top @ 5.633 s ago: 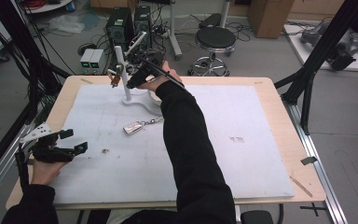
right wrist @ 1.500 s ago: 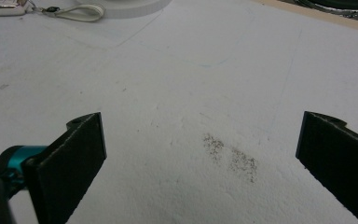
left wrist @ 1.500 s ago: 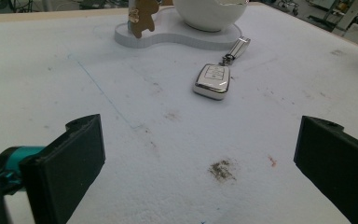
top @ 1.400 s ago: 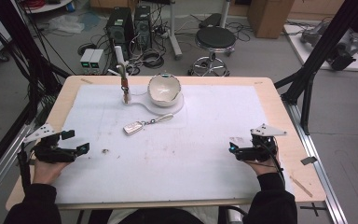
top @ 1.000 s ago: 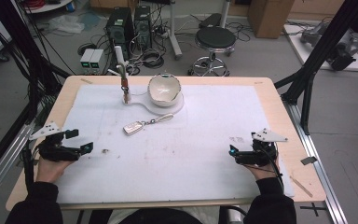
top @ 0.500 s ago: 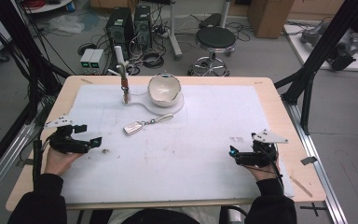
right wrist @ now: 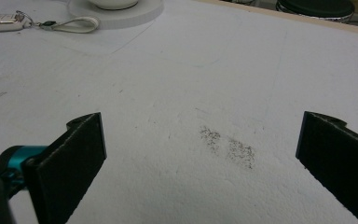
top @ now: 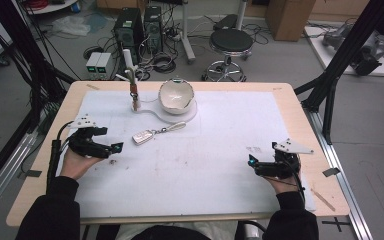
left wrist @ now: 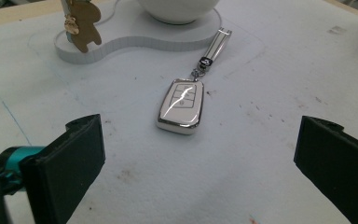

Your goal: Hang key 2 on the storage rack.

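Note:
A white car key fob (top: 143, 136) (left wrist: 180, 106) with a silver rim and a white strap (left wrist: 214, 43) lies flat on the white mat, left of centre. My left gripper (top: 114, 147) (left wrist: 193, 172) hovers just to its left, open, jaws set wide with the fob lying ahead between them and untouched. Behind the fob a white bowl (top: 176, 95) sits on a curved white base (top: 152, 112) that also carries a small stand with a brown bear charm (left wrist: 81, 28). My right gripper (top: 252, 162) (right wrist: 200, 163) rests at the right side of the mat, open over bare mat.
The white mat (top: 205, 150) covers most of the wooden table (top: 300, 105). Dark smudges (right wrist: 228, 144) mark the mat ahead of the right gripper. A stool (top: 231, 42), computer boxes (top: 140, 22) and cables stand on the floor beyond the far edge.
The right hand left the stand and bowl at the back and came to rest at the mat's right side. The left gripper has moved forward and right toward the key fob.

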`<state>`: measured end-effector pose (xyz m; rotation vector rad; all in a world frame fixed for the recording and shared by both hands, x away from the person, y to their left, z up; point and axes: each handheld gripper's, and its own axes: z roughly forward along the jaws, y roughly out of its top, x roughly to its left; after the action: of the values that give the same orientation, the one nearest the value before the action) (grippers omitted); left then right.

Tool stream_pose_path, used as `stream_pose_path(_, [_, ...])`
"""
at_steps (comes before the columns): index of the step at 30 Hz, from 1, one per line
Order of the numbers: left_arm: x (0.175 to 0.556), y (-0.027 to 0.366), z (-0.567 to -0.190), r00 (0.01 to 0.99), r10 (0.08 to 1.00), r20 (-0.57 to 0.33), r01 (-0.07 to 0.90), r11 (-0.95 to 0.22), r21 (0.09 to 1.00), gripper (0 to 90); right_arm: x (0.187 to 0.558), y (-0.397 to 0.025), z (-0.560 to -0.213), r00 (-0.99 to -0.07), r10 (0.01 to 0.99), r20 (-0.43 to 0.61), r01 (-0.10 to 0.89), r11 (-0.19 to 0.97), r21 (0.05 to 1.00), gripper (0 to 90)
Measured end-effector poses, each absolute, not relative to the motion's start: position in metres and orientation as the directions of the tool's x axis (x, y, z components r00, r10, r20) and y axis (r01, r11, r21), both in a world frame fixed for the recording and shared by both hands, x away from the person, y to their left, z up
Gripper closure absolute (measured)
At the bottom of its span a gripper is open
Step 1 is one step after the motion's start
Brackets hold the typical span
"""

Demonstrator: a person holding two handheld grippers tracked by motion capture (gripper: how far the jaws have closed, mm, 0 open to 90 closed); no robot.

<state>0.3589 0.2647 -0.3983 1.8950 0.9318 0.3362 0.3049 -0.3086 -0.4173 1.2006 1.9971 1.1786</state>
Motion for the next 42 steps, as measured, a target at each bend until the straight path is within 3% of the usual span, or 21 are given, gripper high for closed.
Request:
stream_pose_path(17, [0.398,0.221,-0.393,0.697,0.708,-0.109,0.467,-0.335,0.818,2.3,0.307,-0.315,-0.417,-0.47,0.882,0.026,0.422,0.199,0.885,0.7])
stream_pose_path(42, [0.426,0.163,-0.391,0.778,0.627,-0.047,0.436,-0.484,0.759,3.9,0.307,-0.317,-0.418,-0.476,0.879,0.031,0.414,0.193,0.89,0.7])
